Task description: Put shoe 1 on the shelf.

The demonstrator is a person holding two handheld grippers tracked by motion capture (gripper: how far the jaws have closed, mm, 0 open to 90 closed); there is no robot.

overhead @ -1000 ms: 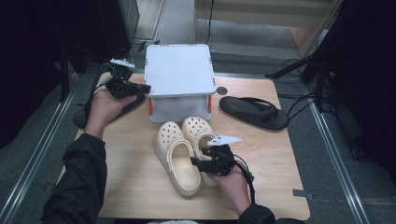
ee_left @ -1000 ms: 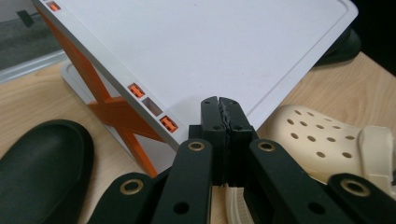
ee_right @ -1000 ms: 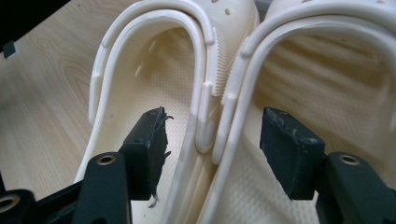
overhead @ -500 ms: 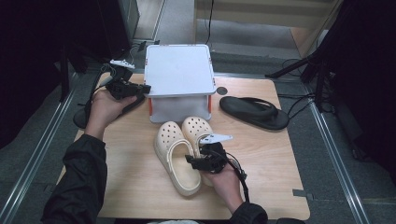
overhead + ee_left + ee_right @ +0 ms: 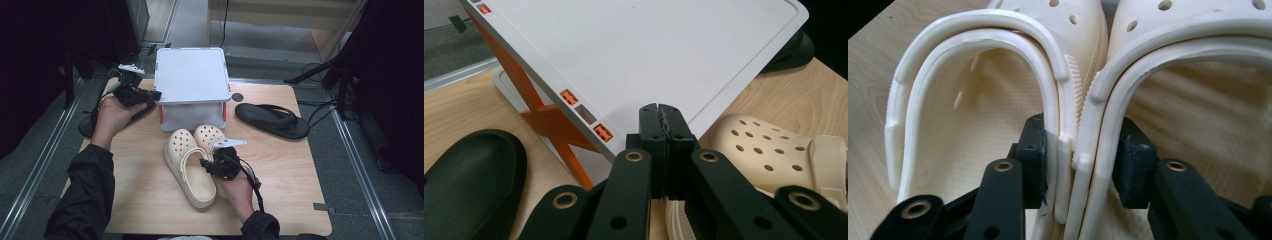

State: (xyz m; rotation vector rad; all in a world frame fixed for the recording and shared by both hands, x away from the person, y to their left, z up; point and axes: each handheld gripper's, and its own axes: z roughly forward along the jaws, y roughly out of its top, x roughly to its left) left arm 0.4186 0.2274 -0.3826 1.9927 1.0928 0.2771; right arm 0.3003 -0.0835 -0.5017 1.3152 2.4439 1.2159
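Observation:
Two cream clogs lie side by side on the wooden table [image 5: 290,180], the left clog [image 5: 187,165] and the right clog [image 5: 209,135]. My right gripper [image 5: 205,164] comes in from their heel end. It straddles their adjoining side walls, one jaw inside the left clog [image 5: 963,100], the other inside the right clog [image 5: 1198,100]. Its jaws have just been closing, and the pads now press both walls together. My left gripper [image 5: 152,95] is shut and empty, its tips [image 5: 659,112] by the near left corner of the white box [image 5: 191,75].
The white box [image 5: 649,45] has a flat lid and orange braces, and stands at the table's far middle. A black sandal [image 5: 272,120] lies to its right. A black shoe [image 5: 469,175] sits near the left gripper at the table's left edge.
My right gripper has slid a little to the left over the clogs and its jaws have narrowed onto the two adjoining walls. The left hand has stayed where it was.

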